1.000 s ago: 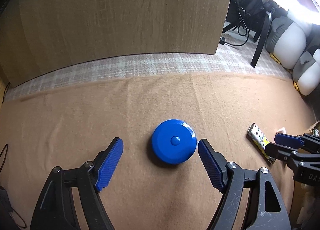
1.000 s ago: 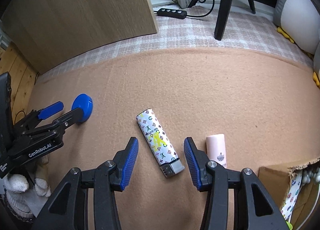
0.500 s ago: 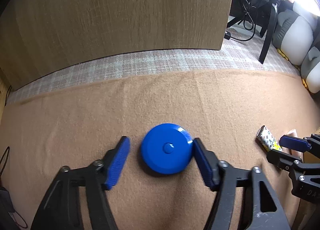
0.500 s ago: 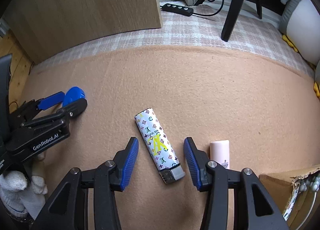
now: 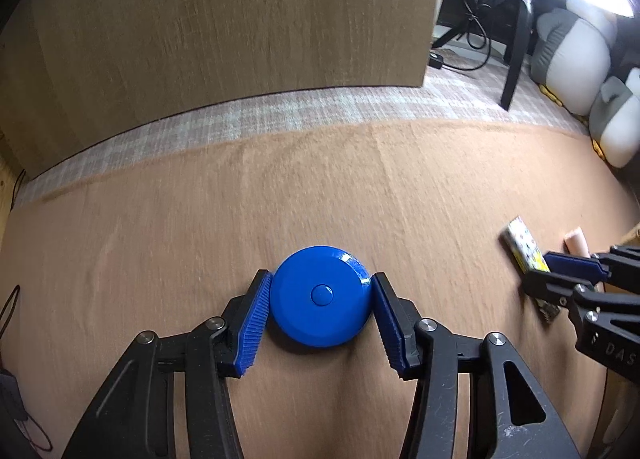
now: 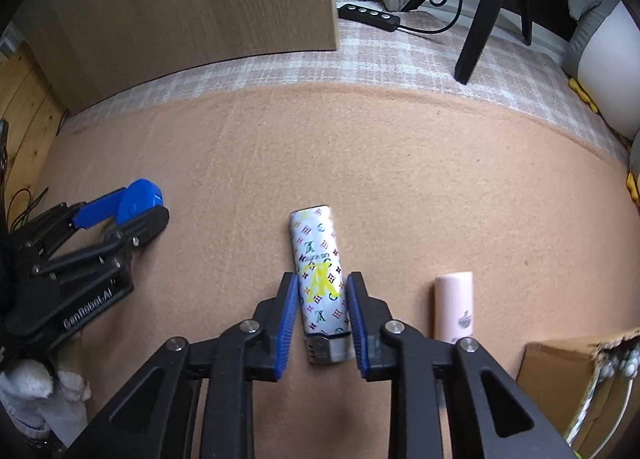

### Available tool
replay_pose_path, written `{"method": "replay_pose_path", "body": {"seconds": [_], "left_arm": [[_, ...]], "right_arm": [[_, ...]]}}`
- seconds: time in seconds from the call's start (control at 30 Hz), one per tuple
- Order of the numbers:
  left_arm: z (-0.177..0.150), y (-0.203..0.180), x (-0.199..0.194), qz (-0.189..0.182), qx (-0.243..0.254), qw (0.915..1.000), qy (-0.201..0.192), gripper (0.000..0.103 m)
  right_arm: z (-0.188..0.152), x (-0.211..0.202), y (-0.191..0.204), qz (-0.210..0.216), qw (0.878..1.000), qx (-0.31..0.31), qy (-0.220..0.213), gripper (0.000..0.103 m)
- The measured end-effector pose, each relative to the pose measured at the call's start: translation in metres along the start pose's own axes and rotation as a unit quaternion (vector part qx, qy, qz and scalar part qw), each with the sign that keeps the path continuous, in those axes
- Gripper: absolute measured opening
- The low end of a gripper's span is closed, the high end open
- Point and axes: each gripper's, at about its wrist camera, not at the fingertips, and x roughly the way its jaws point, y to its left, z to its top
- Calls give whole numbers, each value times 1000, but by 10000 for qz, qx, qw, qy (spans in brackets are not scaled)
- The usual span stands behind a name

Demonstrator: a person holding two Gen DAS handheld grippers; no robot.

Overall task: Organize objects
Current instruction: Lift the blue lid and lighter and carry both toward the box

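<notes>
Lighter (image 6: 319,283) and blue disc (image 5: 320,296) now have closing jaws against them.

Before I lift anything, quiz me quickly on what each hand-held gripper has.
1. Between the fingers of the left hand-held gripper lies: A) a round blue plastic disc with a centre button; B) a red mug; C) a metal spoon.
2. True or false: the small pale pink tube lies on the tan felt blanket beside the white patterned lighter, not touching it.
3. Fill in: the right hand-held gripper straddles the ______.
Key: 1 A. 2 True. 3 lighter. Both grippers' jaws are closing, with their pads against the disc and the lighter.
</notes>
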Motion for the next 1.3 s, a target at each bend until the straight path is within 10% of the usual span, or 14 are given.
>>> {"method": "replay_pose_path", "body": {"seconds": [0.8,1.3], "left_arm": [[-134,-22,-75,-243,35,9997,-28,54],[-149,-26,-104,-376,-117,9992,-107,54]], "right_arm": [[-119,-32,36,138,9990,-353,-250,21],[-155,-54,25,292,9986,-117,-417,21]]}}
